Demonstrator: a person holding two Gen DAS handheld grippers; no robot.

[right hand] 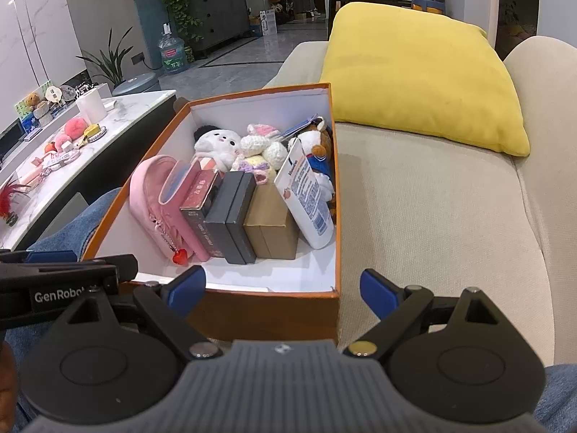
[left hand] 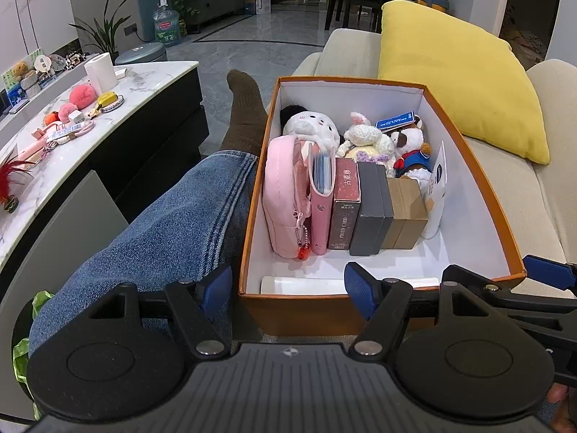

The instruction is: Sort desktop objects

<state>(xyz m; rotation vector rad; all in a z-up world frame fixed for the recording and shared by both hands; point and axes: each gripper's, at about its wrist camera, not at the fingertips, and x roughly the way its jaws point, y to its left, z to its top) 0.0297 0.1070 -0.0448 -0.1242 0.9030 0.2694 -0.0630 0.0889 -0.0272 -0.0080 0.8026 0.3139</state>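
In my orange box (left hand: 479, 195) at the centre of the frame I count three plush toys (left hand: 364, 137) at the far end, three upright boxes (left hand: 371, 209), one pink pouch (left hand: 283, 195), one pink card holder (left hand: 322, 195) and one white tube (right hand: 306, 198). On the marble table (left hand: 144, 83) at upper left I see two pink pompoms (left hand: 82, 96) and one white roll (left hand: 101, 72).

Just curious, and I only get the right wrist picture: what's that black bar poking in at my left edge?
Observer: That's the left gripper, jaws open and empty, at the near end of the orange box.
Operator: And the denim beside the box?
Observer: A person's leg, stretched out. It ends in a brown sock that your view misses.
Operator: Anything else on that side?
Observer: A bright green thing beside the thigh. I can't tell what it is.
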